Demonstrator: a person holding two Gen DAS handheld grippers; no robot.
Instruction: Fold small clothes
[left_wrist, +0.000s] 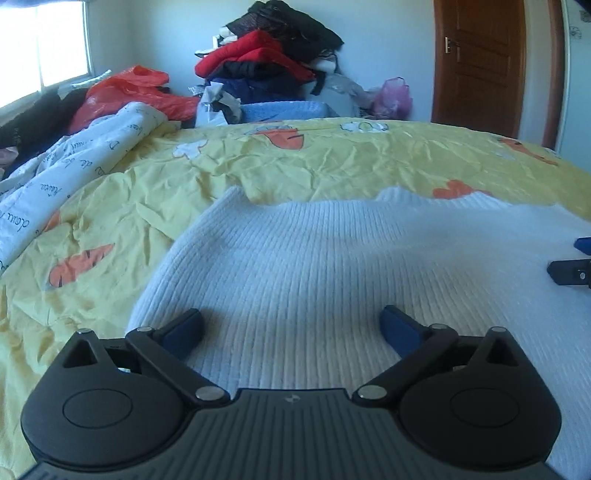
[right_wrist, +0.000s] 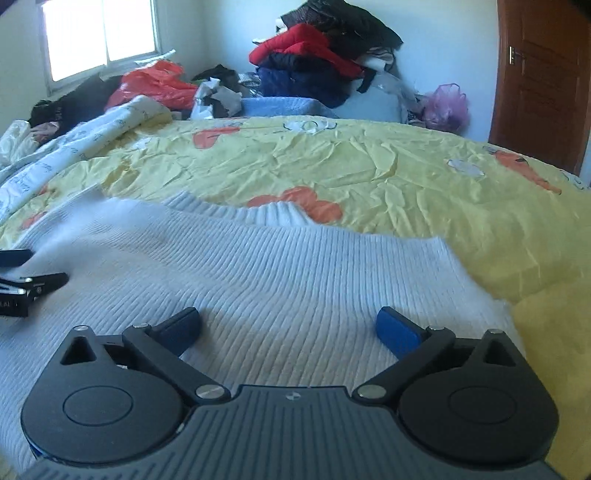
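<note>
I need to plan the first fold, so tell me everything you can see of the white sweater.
The sweater is white ribbed knit, spread flat on the yellow bedspread, its ribbed collar at the far edge. Both open grippers, left and right, are over it with nothing pinched.

Ribbed white knit sweater (left_wrist: 332, 258) under matt black plastic tongs (left_wrist: 291, 328); beyond them a crinkled yellow cotton sheet (left_wrist: 332, 162), glossy wooden door (left_wrist: 480, 62).
</note>
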